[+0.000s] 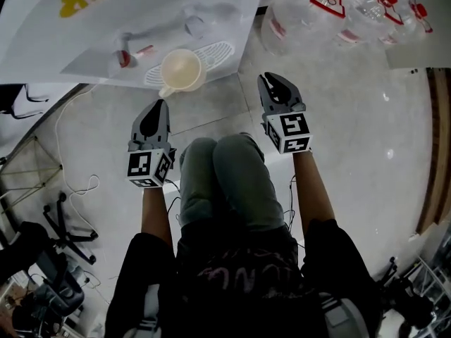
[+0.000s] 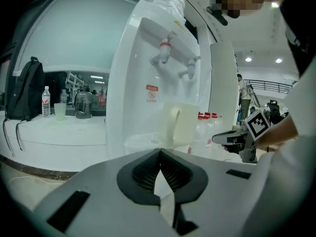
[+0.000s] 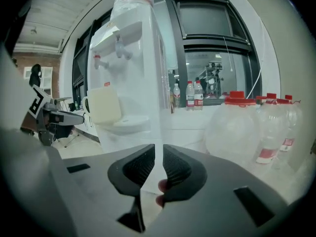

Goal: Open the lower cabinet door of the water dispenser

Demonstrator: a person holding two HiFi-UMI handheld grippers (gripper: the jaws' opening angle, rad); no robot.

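Note:
The white water dispenser (image 1: 141,20) stands ahead of me, also in the left gripper view (image 2: 148,83) and the right gripper view (image 3: 133,78). A cream cup (image 1: 182,69) sits on its drip tray under the taps. The lower cabinet door does not show clearly: the gripper bodies hide the dispenser's lower front. My left gripper (image 1: 159,105) hangs in the air short of the dispenser, its jaws shut and empty (image 2: 160,153). My right gripper (image 1: 272,78) is level with it to the right, its jaws a narrow slit apart with nothing between them (image 3: 159,148).
Several large clear bottles with red caps (image 1: 317,9) stand on the floor right of the dispenser (image 3: 242,127). My knees (image 1: 225,174) are between the two arms. A white cable (image 1: 77,182) and a chair base (image 1: 67,231) lie to the left.

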